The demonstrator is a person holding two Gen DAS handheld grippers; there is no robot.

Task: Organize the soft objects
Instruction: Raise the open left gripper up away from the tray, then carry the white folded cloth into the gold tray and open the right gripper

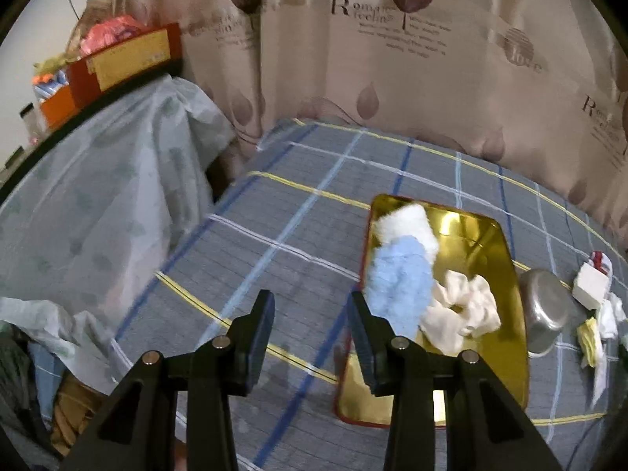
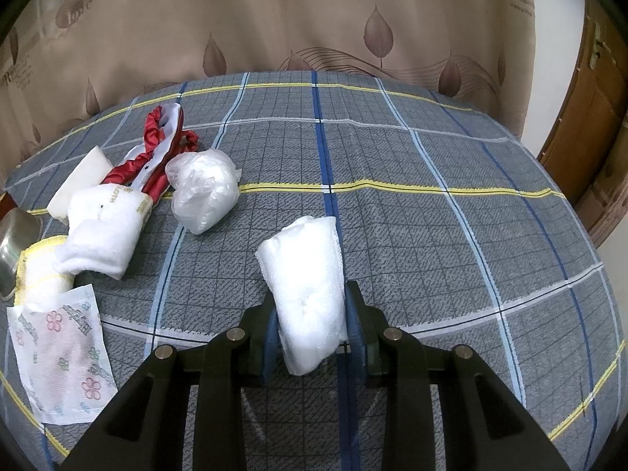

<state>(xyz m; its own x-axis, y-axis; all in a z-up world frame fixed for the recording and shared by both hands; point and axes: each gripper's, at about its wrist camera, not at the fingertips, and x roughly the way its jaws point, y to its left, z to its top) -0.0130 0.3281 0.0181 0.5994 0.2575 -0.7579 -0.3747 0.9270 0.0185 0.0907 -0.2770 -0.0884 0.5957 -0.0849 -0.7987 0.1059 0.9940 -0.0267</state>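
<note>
My right gripper (image 2: 310, 333) is shut on a rolled white cloth (image 2: 306, 282) and holds it over the plaid bed. To its left lie a white sock (image 2: 102, 227), a red and white scrunchie (image 2: 157, 145), a crumpled clear plastic bag (image 2: 204, 188), a white sponge block (image 2: 78, 180), a yellow-edged cloth (image 2: 39, 271) and a flowered packet (image 2: 59, 357). My left gripper (image 1: 310, 333) is open and empty, just left of a gold tray (image 1: 490, 243). The tray holds a white fluffy cloth (image 1: 408, 223), a blue fluffy cloth (image 1: 400, 282) and a cream scrunchie (image 1: 463, 314).
A steel bowl (image 1: 545, 314) lies tipped right of the tray, with the sponge block (image 1: 590, 286) and cloths beyond it. A covered table (image 1: 98, 196) with boxes (image 1: 125, 62) stands at the left. A patterned curtain (image 1: 392, 59) hangs behind the bed. A wooden door (image 2: 588, 117) is at the right.
</note>
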